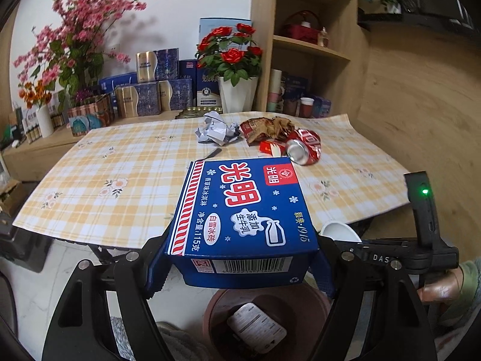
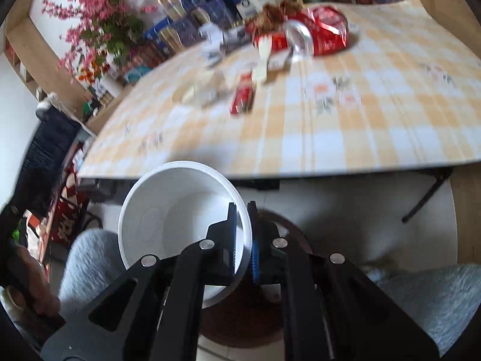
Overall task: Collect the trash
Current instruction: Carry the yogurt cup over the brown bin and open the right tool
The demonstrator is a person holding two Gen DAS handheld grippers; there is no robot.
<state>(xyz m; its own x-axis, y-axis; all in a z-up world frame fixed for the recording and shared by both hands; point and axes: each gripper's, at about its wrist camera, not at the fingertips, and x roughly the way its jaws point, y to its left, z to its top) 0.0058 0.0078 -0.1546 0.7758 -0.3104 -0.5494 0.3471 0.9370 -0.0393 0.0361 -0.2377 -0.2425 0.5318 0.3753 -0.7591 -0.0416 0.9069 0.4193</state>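
My left gripper (image 1: 240, 266) is shut on a blue ice-cream carton (image 1: 243, 207), held above a brown bin (image 1: 312, 303) that has a grey-white packet (image 1: 255, 328) inside. My right gripper (image 2: 242, 210) is shut on the rim of a white paper bowl (image 2: 180, 219), over the same brown bin (image 2: 249, 319) below the table edge. On the checked tablecloth (image 1: 120, 162) lie crumpled paper (image 1: 215, 131), a brown snack wrapper (image 1: 267, 128), a crushed red can (image 1: 303, 147) and a small red pack (image 1: 269, 148). The right wrist view shows the red can (image 2: 324, 34) blurred, plus a red wrapper (image 2: 242, 97).
Gift boxes (image 1: 150, 93), a rose pot (image 1: 237, 90) and pink blossoms (image 1: 78, 39) line the back of the table. A wooden shelf (image 1: 303, 42) stands at the right. A hand (image 1: 442, 288) holds the other gripper's handle (image 1: 421, 210). Grey slippers (image 2: 427, 297) flank the bin.
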